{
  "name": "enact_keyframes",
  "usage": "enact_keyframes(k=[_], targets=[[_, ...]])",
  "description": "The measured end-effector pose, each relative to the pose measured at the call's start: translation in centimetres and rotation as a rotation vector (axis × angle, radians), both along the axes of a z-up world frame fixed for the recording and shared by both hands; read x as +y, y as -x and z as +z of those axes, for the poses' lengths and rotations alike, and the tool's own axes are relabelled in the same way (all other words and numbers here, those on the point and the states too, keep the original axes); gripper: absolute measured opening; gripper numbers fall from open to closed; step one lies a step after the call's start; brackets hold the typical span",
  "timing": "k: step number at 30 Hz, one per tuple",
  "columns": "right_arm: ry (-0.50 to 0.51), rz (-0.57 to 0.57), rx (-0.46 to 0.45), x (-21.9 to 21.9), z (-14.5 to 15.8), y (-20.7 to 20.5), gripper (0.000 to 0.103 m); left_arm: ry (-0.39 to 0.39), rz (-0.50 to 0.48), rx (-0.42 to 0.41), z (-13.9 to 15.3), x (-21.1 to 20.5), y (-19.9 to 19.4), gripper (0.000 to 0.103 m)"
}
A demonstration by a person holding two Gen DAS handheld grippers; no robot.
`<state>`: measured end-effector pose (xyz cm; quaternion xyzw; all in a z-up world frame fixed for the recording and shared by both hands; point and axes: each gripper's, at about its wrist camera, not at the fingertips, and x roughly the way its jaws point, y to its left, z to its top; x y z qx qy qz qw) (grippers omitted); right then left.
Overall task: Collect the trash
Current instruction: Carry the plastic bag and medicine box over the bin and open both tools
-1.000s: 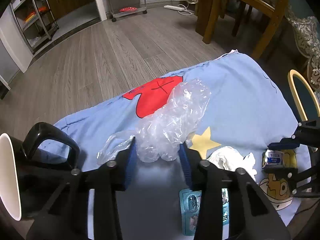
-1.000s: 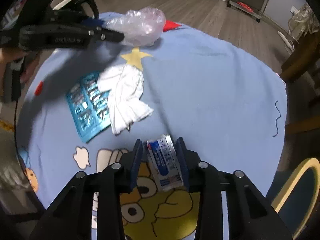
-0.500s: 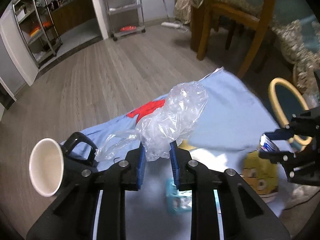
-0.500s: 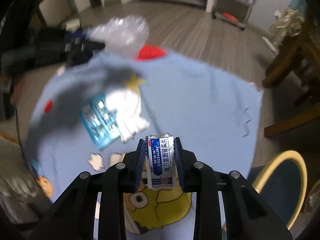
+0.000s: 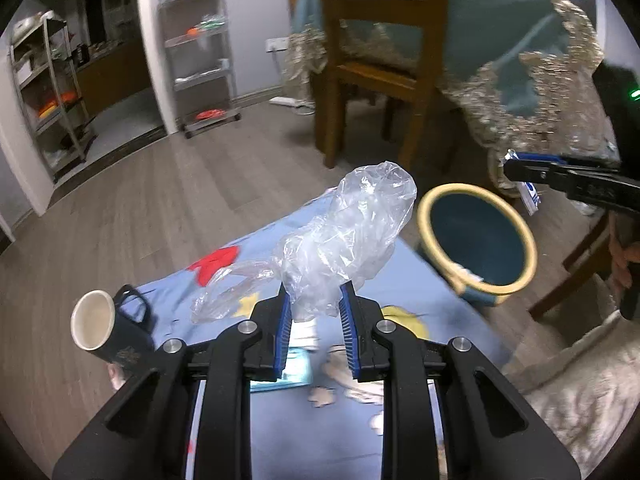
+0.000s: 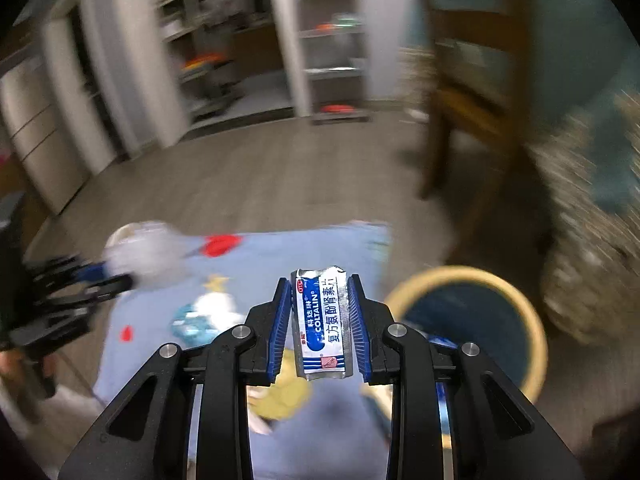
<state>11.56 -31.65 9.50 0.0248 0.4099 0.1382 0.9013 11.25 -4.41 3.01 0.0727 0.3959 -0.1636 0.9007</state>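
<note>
My left gripper point(image 5: 314, 296) is shut on a crumpled clear plastic bag point(image 5: 352, 236), held up above the blue cartoon tablecloth point(image 5: 408, 280). A blue-and-white foil medicine packet point(image 6: 322, 322) stands upright between the blue pads of my right gripper point(image 6: 319, 294), which is shut on it. In the left wrist view that right gripper point(image 5: 516, 170) reaches in from the right, above a dark blue bin with a yellow rim point(image 5: 476, 236). The bin point(image 6: 472, 320) lies just right of the packet in the right wrist view. A white tissue point(image 6: 214, 304) and a teal blister pack point(image 6: 188, 326) remain on the cloth.
A dark mug with a white inside point(image 5: 104, 328) stands at the cloth's left edge. A wooden chair point(image 5: 376, 64) and a table with a lace-trimmed cover point(image 5: 532, 72) stand behind the bin. Metal shelving point(image 5: 200, 52) lines the far wall across the wood floor.
Both grippers have risen off the cloth with their loads. The left closed tighter on the bag; the right lifted the packet and swung toward the bin.
</note>
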Motion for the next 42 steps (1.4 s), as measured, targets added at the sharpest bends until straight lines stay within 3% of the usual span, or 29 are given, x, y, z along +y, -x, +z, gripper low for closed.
enact_keyframes(k=[5,9,12,20,22,23,24,26,29,35,38,42], targets=[[-0.112,-0.283,0.056,-9.6,-3.1,0.2,0.03,0.019,-0.078,0.029,-0.2,-5.2,0.1,0.022],[-0.181,-0.417,0.15,-13.8,-6.9,-0.9,0.03,0.021,-0.154,0.071,-1.9,-10.6,-0.8,0.022],[-0.175,-0.462,0.18,-15.4,-8.3,-1.9,0.03,0.029,-0.192,0.122,-4.2,-14.4,-2.0,0.022],[-0.2,-0.524,0.221,-16.7,-10.5,-3.1,0.031,-0.055,-0.271,0.166,-9.1,-21.2,-4.7,0.022],[-0.2,-0.525,0.203,-16.4,-9.9,-2.9,0.035,-0.05,-0.276,0.161,-9.6,-22.2,-5.2,0.028],[-0.2,-0.526,0.2,-16.3,-9.7,-2.9,0.045,-0.042,-0.275,0.159,-9.7,-22.4,-5.3,0.035],[-0.201,-0.524,0.191,-16.2,-9.5,-2.9,0.052,-0.026,-0.276,0.154,-9.6,-22.6,-5.2,0.046],[-0.199,-0.52,0.184,-16.1,-9.2,-2.9,0.055,-0.014,-0.272,0.136,-9.4,-22.2,-4.9,0.063],[-0.201,-0.521,0.187,-16.0,-9.3,-3.3,0.061,-0.006,-0.266,0.126,-8.9,-21.3,-4.4,0.065],[-0.177,-0.476,0.158,-14.2,-8.4,-3.6,0.082,0.004,-0.174,0.069,-6.8,-16.5,-3.1,0.094],[-0.158,-0.442,0.14,-12.8,-7.8,-3.8,0.091,0.005,-0.116,0.048,-5.9,-13.0,-2.3,0.097],[-0.111,-0.376,0.123,-9.6,-6.9,-4.3,0.092,-0.016,-0.016,0.04,-5.4,-7.1,-1.7,0.097]])
